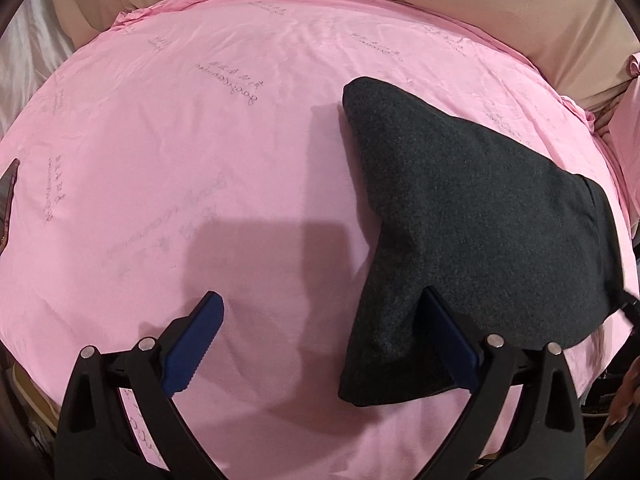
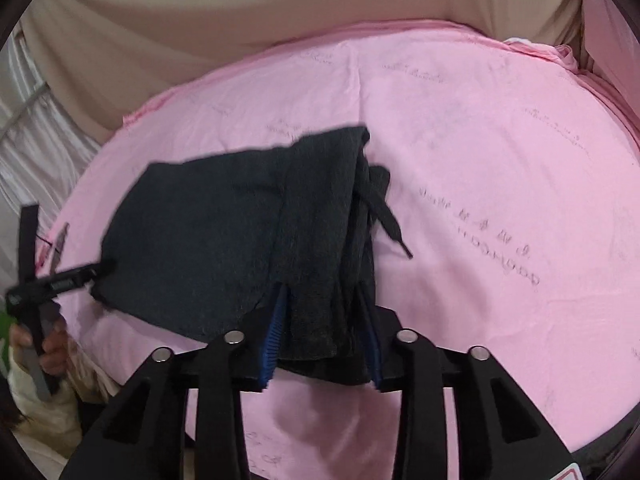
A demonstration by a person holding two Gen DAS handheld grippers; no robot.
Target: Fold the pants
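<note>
Dark grey pants [image 1: 460, 208] lie folded on the right half of a pink sheet [image 1: 180, 168]. My left gripper [image 1: 320, 298] stands wide open at their near left corner. Its right finger rests over the fabric's edge and its left finger is above bare sheet. In the right wrist view the pants [image 2: 208, 248] stretch away to the left. My right gripper [image 2: 322, 290] is shut on the bunched waistband end, and cloth fills the gap between its blue pads [image 2: 274, 332]. A black drawstring [image 2: 386, 222] trails from that end onto the sheet [image 2: 500, 200].
Beige cloth [image 1: 480, 4] rises behind the sheet's far edge. A dark flat object [image 1: 9, 200] lies at the sheet's left rim. A person's hand [image 2: 52, 346] and cream sleeve [image 2: 36, 412] show at the lower left of the right wrist view.
</note>
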